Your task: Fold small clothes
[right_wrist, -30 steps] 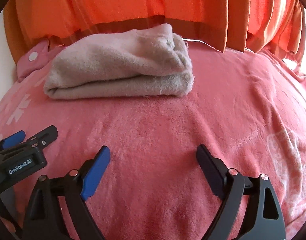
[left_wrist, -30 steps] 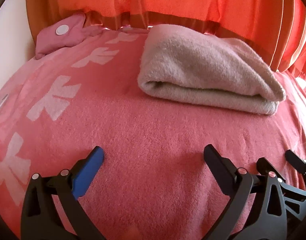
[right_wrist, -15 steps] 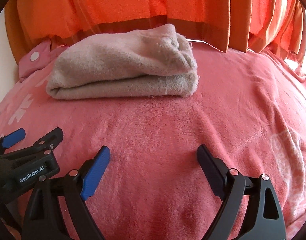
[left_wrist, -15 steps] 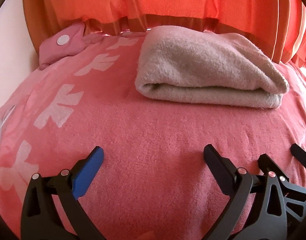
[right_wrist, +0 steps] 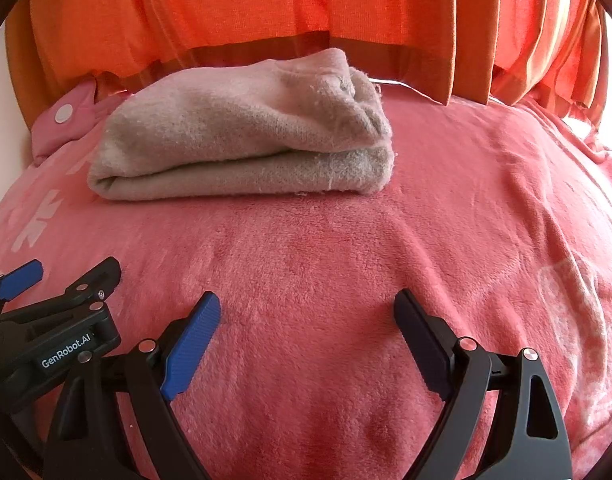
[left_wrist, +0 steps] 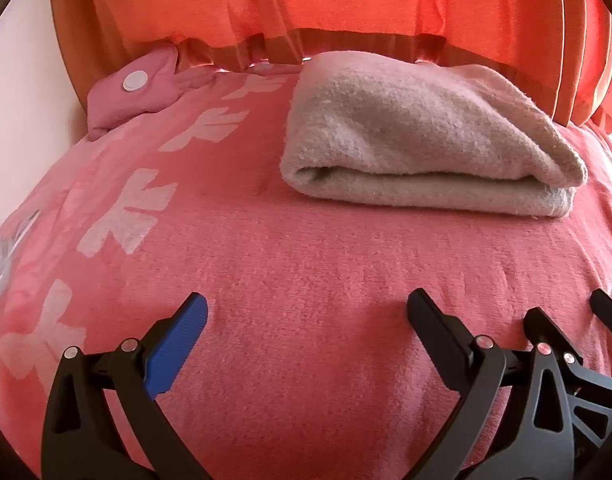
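Beige cloth looks fully folded on the pink blanket, your left gripper and right gripper both spread, empty; fetch next garment.

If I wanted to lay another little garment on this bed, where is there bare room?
The pink fleece blanket is bare between the folded beige fluffy cloth and the two open grippers, and to the cloth's right. It is crowded at the back left, near the pink pouch.

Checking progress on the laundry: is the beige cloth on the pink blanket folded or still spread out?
Folded. The beige cloth lies as a compact stack on the pink blanket, layered edges showing along its front.
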